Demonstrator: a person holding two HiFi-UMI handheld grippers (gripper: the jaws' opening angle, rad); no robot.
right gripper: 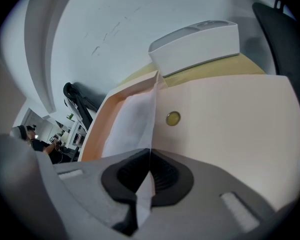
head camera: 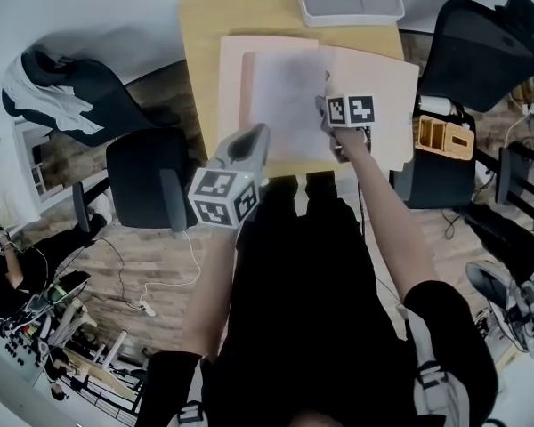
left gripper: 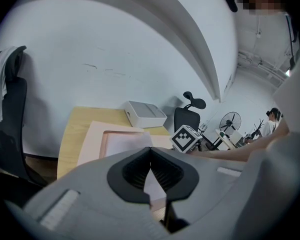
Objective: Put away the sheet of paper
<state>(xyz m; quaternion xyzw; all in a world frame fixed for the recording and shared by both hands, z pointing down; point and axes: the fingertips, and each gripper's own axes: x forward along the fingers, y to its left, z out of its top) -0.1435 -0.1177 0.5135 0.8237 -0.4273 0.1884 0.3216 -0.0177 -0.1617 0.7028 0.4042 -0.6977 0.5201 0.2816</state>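
Head view: sheet of paper [head camera: 285,96] lies on the open folder [head camera: 378,87] on the worktop [head camera: 200,52], long axis running away from the person. Right gripper [head camera: 329,107] sits on its right long edge, left gripper [head camera: 256,136] at the near-left corner. Left gripper view: fingers closed, seemingly pinching that corner. Right gripper view: fingers clamped tight on the sheet's edge, which lifts off the folder.

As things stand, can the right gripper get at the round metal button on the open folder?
Likely yes: the button lies bare on the flap of the pink folder just ahead of the right gripper, nothing between. But its jaws are shut on the sheet of paper, so it could only touch it.
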